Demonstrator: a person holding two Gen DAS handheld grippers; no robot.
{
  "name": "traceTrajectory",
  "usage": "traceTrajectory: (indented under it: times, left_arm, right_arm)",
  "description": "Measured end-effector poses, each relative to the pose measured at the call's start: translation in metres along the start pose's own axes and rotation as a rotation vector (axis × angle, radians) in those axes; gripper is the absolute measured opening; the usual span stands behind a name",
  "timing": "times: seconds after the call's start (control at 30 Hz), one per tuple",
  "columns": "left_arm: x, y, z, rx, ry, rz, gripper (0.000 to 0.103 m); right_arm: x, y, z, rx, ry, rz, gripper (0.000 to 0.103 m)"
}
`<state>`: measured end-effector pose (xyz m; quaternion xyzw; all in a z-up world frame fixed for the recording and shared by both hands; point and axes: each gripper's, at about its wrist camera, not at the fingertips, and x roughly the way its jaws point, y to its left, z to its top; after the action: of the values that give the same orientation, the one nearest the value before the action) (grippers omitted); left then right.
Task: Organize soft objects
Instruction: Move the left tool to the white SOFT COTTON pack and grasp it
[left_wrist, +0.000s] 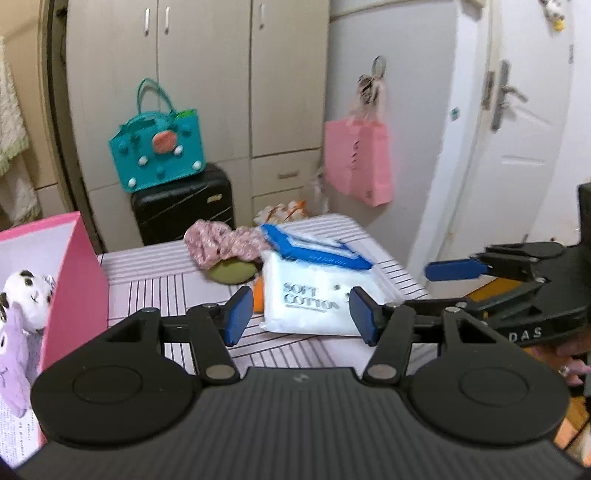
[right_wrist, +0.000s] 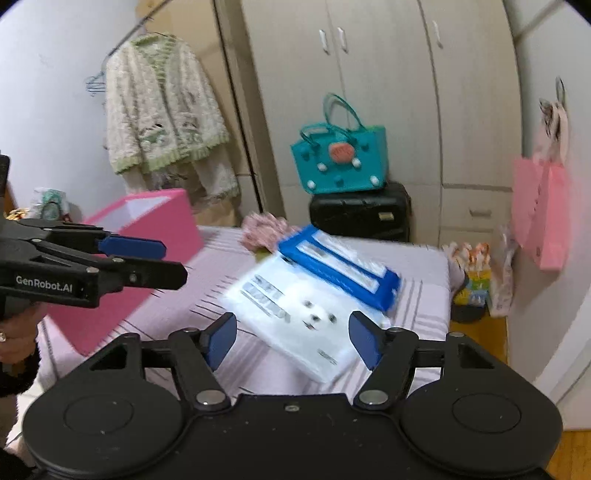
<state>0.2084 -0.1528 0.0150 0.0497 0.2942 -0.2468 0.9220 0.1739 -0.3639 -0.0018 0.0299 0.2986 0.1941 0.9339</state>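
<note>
A white "Soft Cotton" pack (left_wrist: 314, 295) lies on the striped table (left_wrist: 155, 269), with a blue-and-white pack (left_wrist: 314, 247) on its far edge. A pink floral scrunchie (left_wrist: 221, 243) and a green puff (left_wrist: 231, 273) lie behind. My left gripper (left_wrist: 299, 314) is open and empty just before the white pack. My right gripper (right_wrist: 291, 338) is open and empty above the same white pack (right_wrist: 295, 314), near the blue pack (right_wrist: 343, 269). A pink box (left_wrist: 74, 273) at the left holds a white plush (left_wrist: 27, 295) and a purple plush (left_wrist: 13, 354).
The pink box also shows in the right wrist view (right_wrist: 147, 236). The right gripper (left_wrist: 480, 267) shows at right in the left wrist view. Behind the table stand a black suitcase (left_wrist: 184, 206) with a teal bag (left_wrist: 159, 151), wardrobes, a hanging pink bag (left_wrist: 362, 166) and a door.
</note>
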Motion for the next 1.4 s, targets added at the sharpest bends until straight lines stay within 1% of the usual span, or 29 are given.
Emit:
traceTrajectory:
  times: [0.07, 0.1, 0.17, 0.2, 0.3, 0.43, 0.47, 0.5, 0.57, 0.6, 0.63, 0.67, 0.73, 0.77, 0.83, 0.9, 0.93, 1.1, 1.17, 1.27, 1.4]
  left_arm:
    - [0.017, 0.001, -0.002, -0.002, 0.016, 0.021, 0.056]
    - [0.024, 0.003, -0.001, -0.021, 0.020, 0.029, 0.056]
    - [0.039, 0.010, 0.002, -0.063, 0.012, 0.045, 0.056]
    - [0.044, 0.012, 0.004, -0.073, 0.007, 0.059, 0.056]
    - [0.058, 0.016, 0.005, -0.099, 0.019, 0.055, 0.056]
    - [0.071, 0.017, 0.000, -0.132, 0.043, 0.038, 0.056]
    - [0.074, 0.018, -0.002, -0.143, 0.047, 0.041, 0.056]
    - [0.077, 0.019, -0.005, -0.163, 0.042, 0.051, 0.056]
    - [0.082, 0.016, -0.010, -0.145, 0.036, 0.099, 0.056]
    - [0.085, 0.015, -0.012, -0.128, 0.038, 0.116, 0.057]
    - [0.086, 0.016, -0.014, -0.133, 0.038, 0.114, 0.058]
    - [0.087, 0.018, -0.014, -0.152, 0.043, 0.099, 0.058]
    - [0.089, 0.024, -0.014, -0.194, 0.069, 0.042, 0.058]
    - [0.089, 0.026, -0.014, -0.212, 0.079, 0.012, 0.055]
    - [0.092, 0.030, -0.016, -0.245, 0.113, -0.031, 0.040]
    - [0.090, 0.033, -0.019, -0.272, 0.099, -0.038, 0.031]
    - [0.088, 0.033, -0.021, -0.273, 0.098, -0.041, 0.028]
    - [0.075, 0.034, -0.026, -0.284, 0.087, -0.057, 0.025]
    - [0.068, 0.034, -0.029, -0.283, 0.088, -0.072, 0.025]
    - [0.055, 0.031, -0.035, -0.259, 0.113, -0.101, 0.025]
    - [0.043, 0.027, -0.045, -0.231, 0.147, -0.115, 0.025]
  right_arm:
    - [0.010, -0.007, -0.006, 0.007, 0.012, -0.022, 0.072]
    - [0.017, -0.009, -0.009, 0.001, 0.023, -0.056, 0.072]
    - [0.028, -0.007, -0.014, -0.024, 0.027, -0.153, 0.072]
    - [0.032, -0.006, -0.015, -0.038, 0.029, -0.169, 0.072]
    - [0.038, -0.009, -0.017, -0.015, 0.032, -0.151, 0.071]
    - [0.043, -0.022, -0.017, 0.091, 0.028, -0.110, 0.070]
    - [0.045, -0.025, -0.018, 0.124, 0.026, -0.096, 0.063]
    - [0.048, -0.027, -0.019, 0.154, 0.024, -0.082, 0.050]
    - [0.053, -0.033, -0.023, 0.207, 0.021, -0.056, 0.036]
    - [0.055, -0.036, -0.024, 0.225, 0.017, -0.052, 0.036]
    - [0.055, -0.037, -0.026, 0.239, 0.012, -0.054, 0.035]
    - [0.057, -0.038, -0.027, 0.247, 0.010, -0.056, 0.035]
    - [0.058, -0.040, -0.028, 0.264, 0.010, -0.052, 0.035]
    - [0.059, -0.040, -0.029, 0.277, 0.009, -0.048, 0.035]
    - [0.059, -0.042, -0.030, 0.298, 0.006, -0.039, 0.034]
    - [0.058, -0.043, -0.030, 0.319, -0.005, -0.043, 0.018]
    - [0.057, -0.043, -0.031, 0.336, -0.015, -0.044, 0.016]
    - [0.054, -0.044, -0.037, 0.387, -0.024, -0.015, 0.013]
    - [0.051, -0.038, -0.037, 0.380, -0.023, -0.012, 0.013]
    - [0.045, -0.030, -0.038, 0.366, -0.025, -0.008, 0.014]
    - [0.038, -0.023, -0.042, 0.354, -0.004, 0.004, 0.014]
